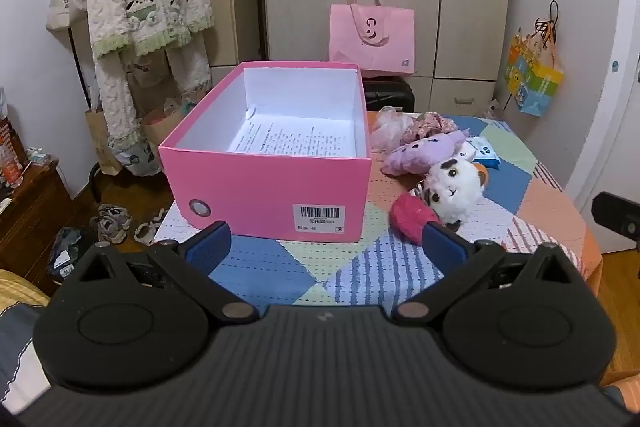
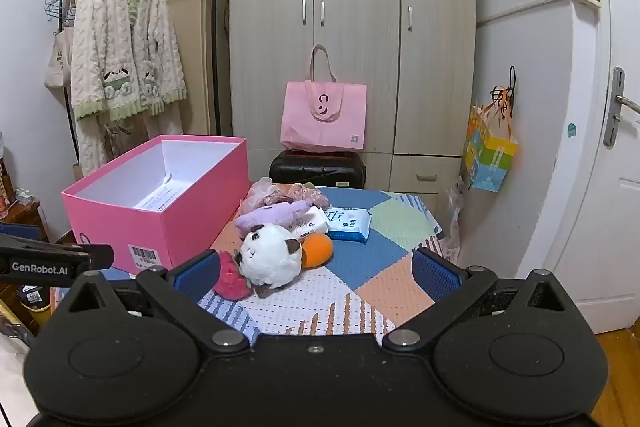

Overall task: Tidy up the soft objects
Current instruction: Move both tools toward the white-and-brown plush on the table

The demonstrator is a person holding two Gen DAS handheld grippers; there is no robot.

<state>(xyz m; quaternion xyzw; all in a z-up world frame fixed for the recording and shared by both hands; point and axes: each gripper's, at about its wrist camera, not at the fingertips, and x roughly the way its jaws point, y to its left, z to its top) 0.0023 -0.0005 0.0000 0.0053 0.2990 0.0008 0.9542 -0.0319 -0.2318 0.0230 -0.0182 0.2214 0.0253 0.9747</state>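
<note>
A: Both views, start of task. Where do the soft things lie?

B: In a heap on the quilt-covered worktop (image 2: 360, 291), just right of the pink box (image 1: 264, 195). Nearest the cameras sit a white plush toy (image 2: 270, 259) and a magenta fluffy piece (image 2: 230, 281), touching each other. Behind them lie a purple plush (image 2: 276, 215), an orange plush (image 2: 318, 251) and floral cloth (image 2: 288, 193). The box stands open, holding only a printed sheet.

A: State of each claw?

B: The left claw (image 1: 328, 243) is spread wide with nothing between its blue pads; it faces the box's labelled end wall. The right claw (image 2: 316, 269) is likewise spread and empty.

A: Which relation governs the coming move?

B: The heap lies ahead of the right claw and slightly to its left; the white toy sits just past its left pad. From the left claw, the heap lies off to the right, with the magenta piece beside its right pad. The right hand appears better aligned for a first grasp. The box's long axis runs away from the cameras, so a carry would go leftward over its near right wall.
</note>
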